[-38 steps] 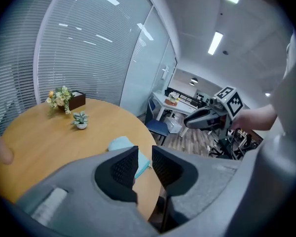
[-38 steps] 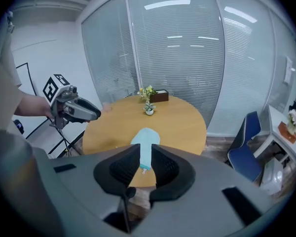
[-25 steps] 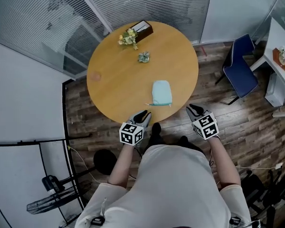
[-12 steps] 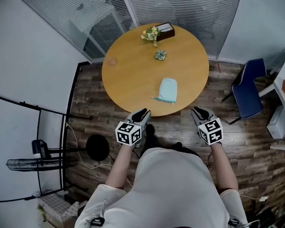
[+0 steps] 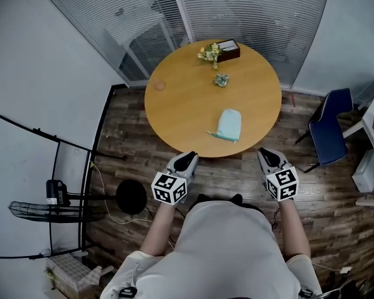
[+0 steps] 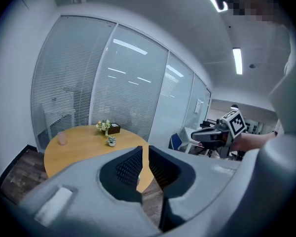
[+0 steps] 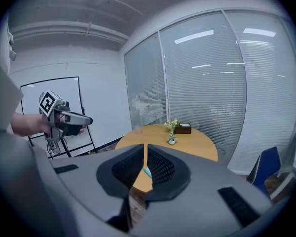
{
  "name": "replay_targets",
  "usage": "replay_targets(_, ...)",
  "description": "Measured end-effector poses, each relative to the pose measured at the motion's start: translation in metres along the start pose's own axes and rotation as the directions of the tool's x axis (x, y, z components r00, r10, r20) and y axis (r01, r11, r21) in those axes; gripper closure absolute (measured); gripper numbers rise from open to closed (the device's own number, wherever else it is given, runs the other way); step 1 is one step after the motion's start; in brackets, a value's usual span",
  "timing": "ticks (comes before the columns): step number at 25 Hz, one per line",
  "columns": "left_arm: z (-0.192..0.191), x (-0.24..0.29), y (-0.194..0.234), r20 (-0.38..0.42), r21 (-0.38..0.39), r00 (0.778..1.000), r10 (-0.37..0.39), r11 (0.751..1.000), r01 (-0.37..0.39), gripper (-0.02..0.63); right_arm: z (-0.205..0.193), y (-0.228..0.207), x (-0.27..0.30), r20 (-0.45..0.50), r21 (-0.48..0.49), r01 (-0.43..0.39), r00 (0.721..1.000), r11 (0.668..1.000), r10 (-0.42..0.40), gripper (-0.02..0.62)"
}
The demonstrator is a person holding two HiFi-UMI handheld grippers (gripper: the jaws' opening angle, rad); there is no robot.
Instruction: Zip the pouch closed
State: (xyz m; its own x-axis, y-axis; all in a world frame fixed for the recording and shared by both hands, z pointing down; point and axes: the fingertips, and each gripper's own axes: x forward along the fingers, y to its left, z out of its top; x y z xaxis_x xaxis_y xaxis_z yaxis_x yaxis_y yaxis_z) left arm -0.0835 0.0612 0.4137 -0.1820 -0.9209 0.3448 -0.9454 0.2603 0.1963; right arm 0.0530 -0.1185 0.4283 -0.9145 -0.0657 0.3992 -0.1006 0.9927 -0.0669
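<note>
Pouch [image 5: 229, 124] is left lying on the round counter [image 5: 181, 104], untouched, while the left gripper [image 5: 186, 159] and right gripper [image 5: 267, 156] are held short of it, fingers closed on nothing.

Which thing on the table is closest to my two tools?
The light blue pouch, lying near the table's near edge. The small potted plant, the flowers and the dark box all sit toward the far side.

The pouch [image 5: 229, 124] is showing too small in the head view to tell its zipper's state, and the right gripper [image 7: 145, 149] is hiding all but a teal sliver of it in its own view.
</note>
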Motion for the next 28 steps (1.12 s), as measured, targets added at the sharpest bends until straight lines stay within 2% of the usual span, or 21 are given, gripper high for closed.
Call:
replay_targets(5, 0.02, -0.015, 0.011, 0.042, 0.011, 0.998, -0.042, 0.999, 0.041, 0.575, 0.022, 0.021, -0.006, 0.041, -0.008, 0.028, 0.999, 1.0, -0.027, 0.586)
replay_targets(11, 0.035, -0.03, 0.028, 0.042, 0.05, 0.996, -0.084, 0.995, 0.081, 0.585, 0.042, 0.036, -0.009, 0.083, -0.021, 0.091, 0.993, 0.996, -0.089, 0.592)
replay_targets(15, 0.038, -0.031, 0.04, 0.046, 0.041, 0.994, -0.099, 0.994, 0.097, 0.586, 0.047, 0.037, -0.007, 0.097, 0.002, 0.121, 0.988, 0.993, -0.121, 0.592)
replay_targets(28, 0.042, -0.024, 0.048, 0.051, 0.033, 0.991, -0.121, 0.992, 0.12, 0.586, 0.055, 0.038, -0.002, 0.1, 0.006, 0.139, 0.985, 0.99, -0.139, 0.592)
